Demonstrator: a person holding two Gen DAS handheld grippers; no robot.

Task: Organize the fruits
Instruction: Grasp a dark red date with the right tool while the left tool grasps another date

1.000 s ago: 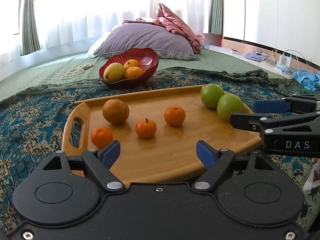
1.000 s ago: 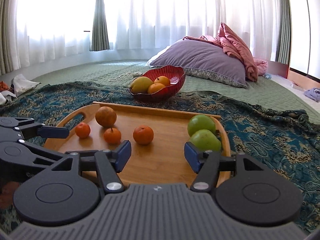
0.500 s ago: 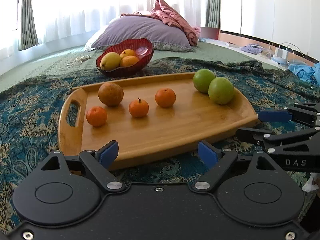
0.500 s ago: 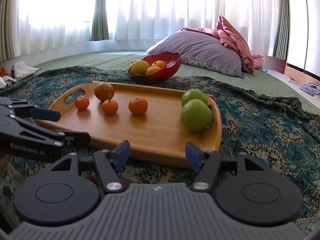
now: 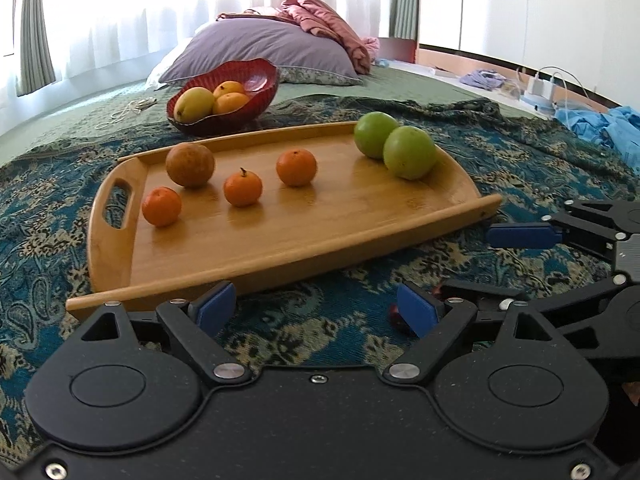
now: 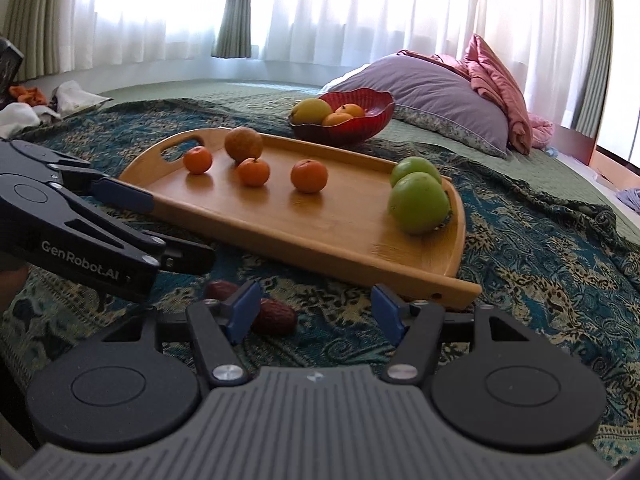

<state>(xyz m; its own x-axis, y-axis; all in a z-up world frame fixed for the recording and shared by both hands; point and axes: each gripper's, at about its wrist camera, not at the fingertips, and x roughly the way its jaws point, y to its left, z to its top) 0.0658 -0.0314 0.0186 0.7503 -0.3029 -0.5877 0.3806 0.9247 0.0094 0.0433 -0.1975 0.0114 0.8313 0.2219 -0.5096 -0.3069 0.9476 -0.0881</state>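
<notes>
Fruit is sitting on the wooden tray (image 5: 280,236) on the patterned bedspread (image 6: 540,248): three oranges (image 5: 242,188), one brown fruit (image 5: 190,165), two green apples (image 5: 409,153) touching at the tray's right end. Red bowl (image 5: 256,80) behind the tray is holding a mango and two oranges. Left hand-held gripper (image 5: 316,308) is hovering just short of the tray's near edge, fingers spread, holding nothing. Right hand-held gripper (image 6: 314,310) likewise spread and empty, two dark dates (image 6: 276,316) lying by its left finger.
</notes>
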